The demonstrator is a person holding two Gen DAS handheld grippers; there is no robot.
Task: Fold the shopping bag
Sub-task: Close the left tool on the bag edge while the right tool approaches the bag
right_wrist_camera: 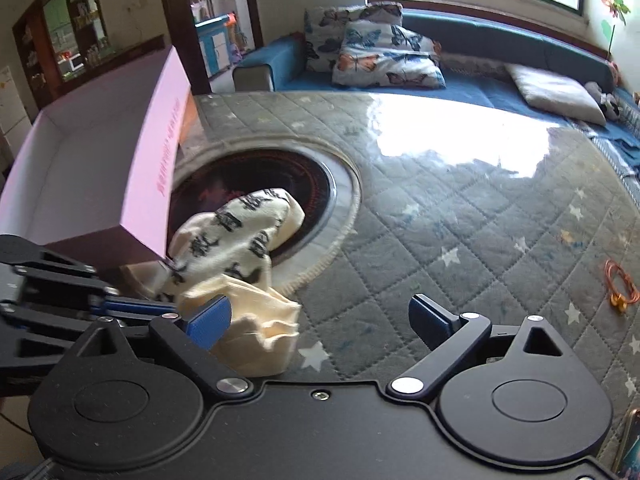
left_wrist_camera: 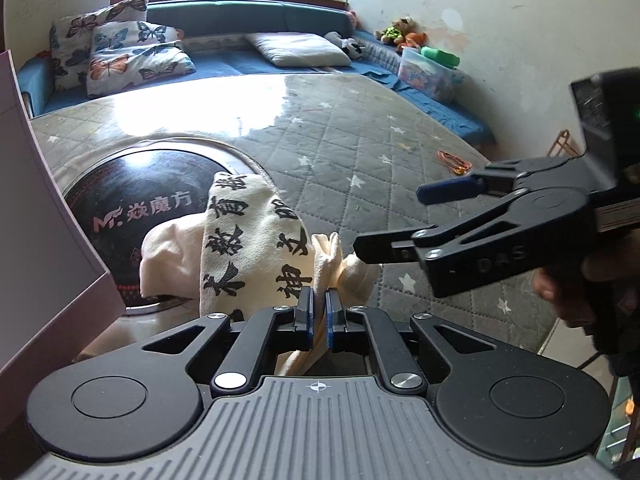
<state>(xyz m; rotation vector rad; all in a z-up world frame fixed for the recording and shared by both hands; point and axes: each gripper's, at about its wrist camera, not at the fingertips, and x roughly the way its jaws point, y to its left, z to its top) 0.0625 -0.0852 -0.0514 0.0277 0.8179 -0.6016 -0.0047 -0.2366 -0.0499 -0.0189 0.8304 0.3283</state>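
A cream cloth shopping bag [left_wrist_camera: 256, 240] printed with black characters lies crumpled on the quilted table cover, partly over a round black hob. My left gripper [left_wrist_camera: 319, 296] is shut on a fold of the bag's cloth, which runs down between its blue pads. My right gripper [left_wrist_camera: 392, 220] hovers to the right of the bag with its jaws wide apart and nothing between them. In the right wrist view the bag [right_wrist_camera: 240, 232] sits ahead and to the left, its near fold beside the left finger of my right gripper [right_wrist_camera: 320, 312]. The left gripper [right_wrist_camera: 160, 306] reaches in from the left edge.
A pink cardboard box [right_wrist_camera: 160, 140] stands close to the left of the bag. The round black hob [left_wrist_camera: 132, 184] is set into the table. An orange cord [right_wrist_camera: 620, 284] lies far right. A blue sofa with butterfly cushions [right_wrist_camera: 384, 52] runs behind the table.
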